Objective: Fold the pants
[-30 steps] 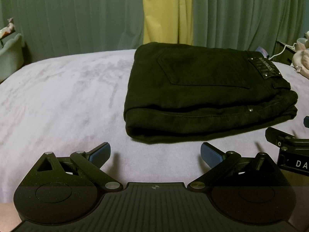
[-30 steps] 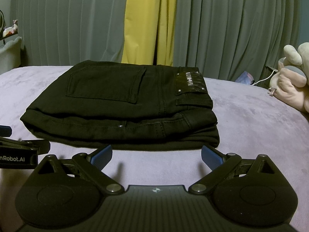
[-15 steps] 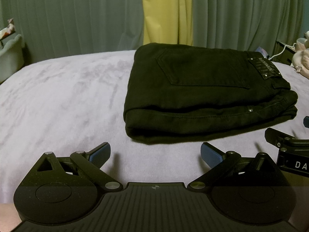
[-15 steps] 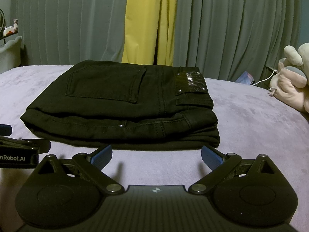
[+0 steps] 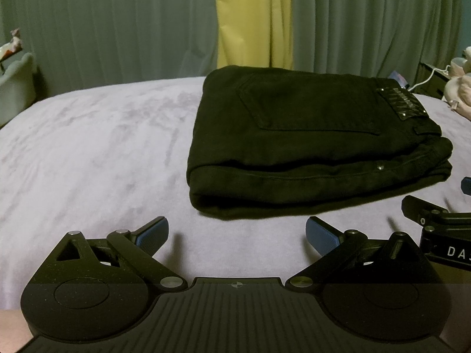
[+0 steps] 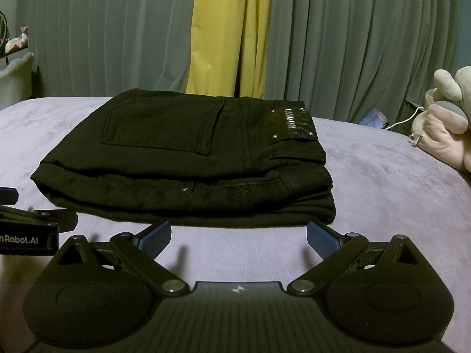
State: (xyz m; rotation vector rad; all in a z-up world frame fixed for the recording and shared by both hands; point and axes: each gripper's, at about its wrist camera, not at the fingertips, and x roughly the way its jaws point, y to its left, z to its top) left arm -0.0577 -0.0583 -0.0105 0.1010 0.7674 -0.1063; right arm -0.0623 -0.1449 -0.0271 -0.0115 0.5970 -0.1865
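1. The left gripper (image 5: 237, 234) is wide open; its two blue pads (image 5: 153, 234) stand far apart with only the bed cover between them; it holds nothing and touches nothing.

2. The right gripper (image 6: 239, 236) is wide open too; its blue pads (image 6: 322, 239) sit far apart just in front of the pants; they look very near the cloth, but from this low view I cannot tell if they touch it; nothing is held.

3. The black pants (image 6: 188, 158) lie folded in a thick, neat pile on the purple bed cover (image 5: 88, 153); the back pocket (image 6: 162, 129) faces up; a shiny label (image 6: 291, 125) sits near the waist on the right side of the pile.

4. In the left view the pants (image 5: 312, 144) lie ahead and to the right of the left gripper, well apart from its pads; the right gripper (image 5: 441, 223) shows at the right edge, low beside the pile.

5. In the right view the left gripper (image 6: 26, 223) shows at the left edge.

6. Behind the bed hang grey-green curtains (image 6: 103, 35) with a yellow curtain (image 6: 229, 29) between them; a soft toy (image 6: 447, 123) lies on the bed at the right, well apart from the pants.
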